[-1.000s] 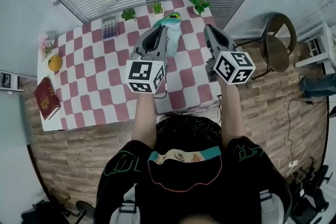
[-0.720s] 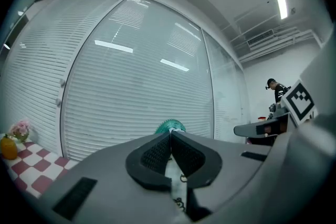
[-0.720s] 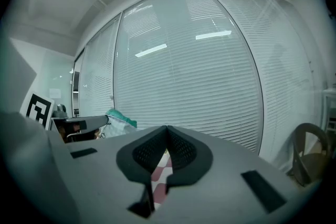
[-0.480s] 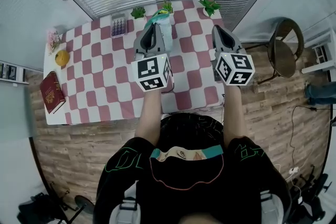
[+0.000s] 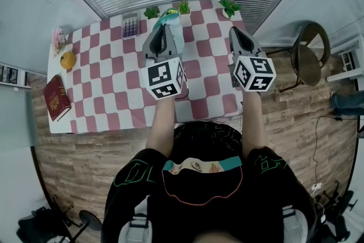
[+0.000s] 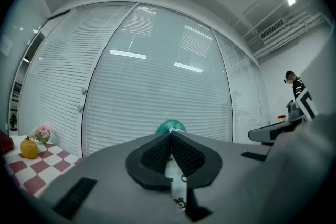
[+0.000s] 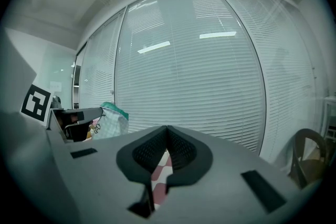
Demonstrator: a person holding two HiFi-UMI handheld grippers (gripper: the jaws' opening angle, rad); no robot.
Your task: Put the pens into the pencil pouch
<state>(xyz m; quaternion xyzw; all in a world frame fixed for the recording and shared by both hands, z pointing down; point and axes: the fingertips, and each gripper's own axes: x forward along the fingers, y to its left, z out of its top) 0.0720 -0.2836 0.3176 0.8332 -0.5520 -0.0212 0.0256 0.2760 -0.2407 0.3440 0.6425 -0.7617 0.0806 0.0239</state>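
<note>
The pencil pouch (image 5: 172, 24) hangs from the tip of the left gripper (image 5: 163, 32); its jaws are pressed together on a thin fold of the white cloth, a small zip ring dangles just under the pads, and the green top shows just past the tips. Seen from the right gripper (image 5: 235, 31), the pouch is off to its left, apparently lifted off the table (image 5: 114, 101). That gripper is closed on nothing; only checked cloth shows beneath its pads. No pens can be made out anywhere, so whether any sit inside the pouch is unclear.

The pinch looks narrow; a quick swing could slip the fabric out. Held by one edge, the mouth may also sag or tip, and anything inside could spill.

Just ahead of both grippers the far table edge is close, lined with small plants (image 5: 183, 7), with blinds behind. Left of the left gripper there is wide room before the book (image 5: 57, 98). Right of the right gripper the edge comes soon — a chair (image 5: 307, 54) stands beyond.
</note>
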